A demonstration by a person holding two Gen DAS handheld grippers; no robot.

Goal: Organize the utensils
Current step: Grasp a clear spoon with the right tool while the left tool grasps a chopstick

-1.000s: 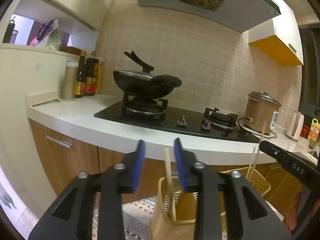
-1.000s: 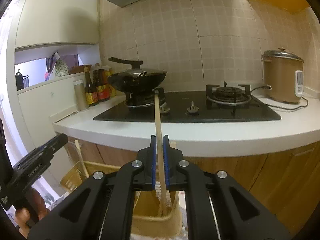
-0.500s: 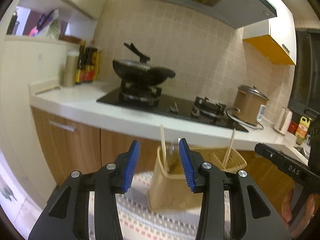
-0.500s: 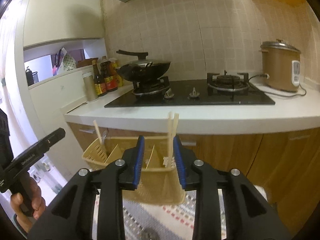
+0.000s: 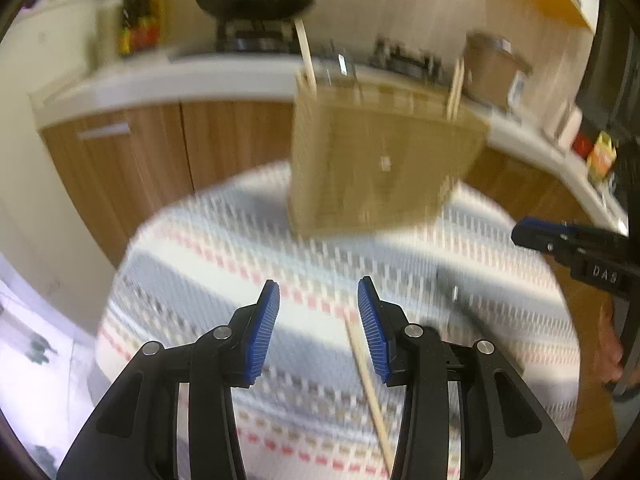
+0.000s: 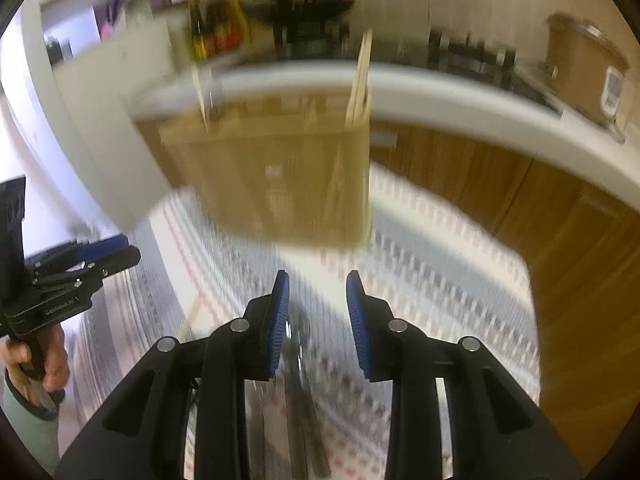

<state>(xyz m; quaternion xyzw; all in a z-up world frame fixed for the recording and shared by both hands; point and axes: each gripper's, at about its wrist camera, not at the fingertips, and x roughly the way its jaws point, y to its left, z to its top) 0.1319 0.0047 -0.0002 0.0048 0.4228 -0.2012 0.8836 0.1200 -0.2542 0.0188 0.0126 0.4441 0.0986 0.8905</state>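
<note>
A tan plastic utensil basket (image 5: pixel 376 160) stands on a striped tablecloth (image 5: pixel 224 264); it also shows in the right wrist view (image 6: pixel 280 176). Wooden chopsticks stand in it at its left (image 5: pixel 306 56) and right (image 5: pixel 456 88) ends. My left gripper (image 5: pixel 318 320) is open and empty above the cloth, with a loose chopstick (image 5: pixel 370 392) lying under its right finger. My right gripper (image 6: pixel 318 312) is open and empty above metal utensils (image 6: pixel 300 380) lying on the cloth. Both views are motion-blurred.
A white counter edge (image 6: pixel 460 96) with wooden cabinets (image 5: pixel 160 152) runs behind the table. On it are a wok (image 5: pixel 256 0), sauce bottles (image 5: pixel 138 28) and a rice cooker (image 6: pixel 580 64). A loose chopstick (image 6: pixel 192 316) lies left of my right gripper.
Both grippers have pulled back from the basket and tipped down towards the cloth. The right gripper let go of its chopsticks, which stand in the basket. Both jaws have opened wider.
</note>
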